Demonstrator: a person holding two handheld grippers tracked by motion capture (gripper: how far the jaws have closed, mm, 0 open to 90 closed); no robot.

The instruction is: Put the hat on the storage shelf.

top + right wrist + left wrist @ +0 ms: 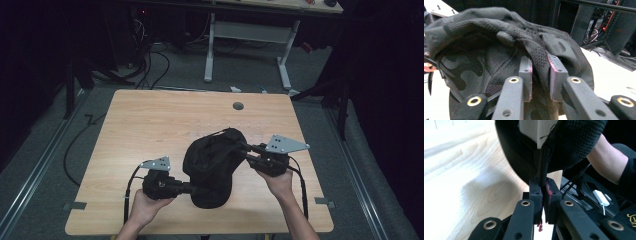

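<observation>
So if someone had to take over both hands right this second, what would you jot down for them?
Left gripper: fingers shut on the near edge of the black cap.
Right gripper: fingers shut on a fold of the cap's mesh at its far right side.
Cap: held between both grippers over the wooden table; whether it touches the top I cannot tell.
Done: both grips taken.
Left: probably setting it down; neither grip released.

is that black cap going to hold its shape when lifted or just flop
Probably part flop: the black cap creases and sags where the right gripper pinches its mesh. Its brim, clamped by the left gripper, keeps a smooth curve, so likely stiffer. It looks light.
</observation>
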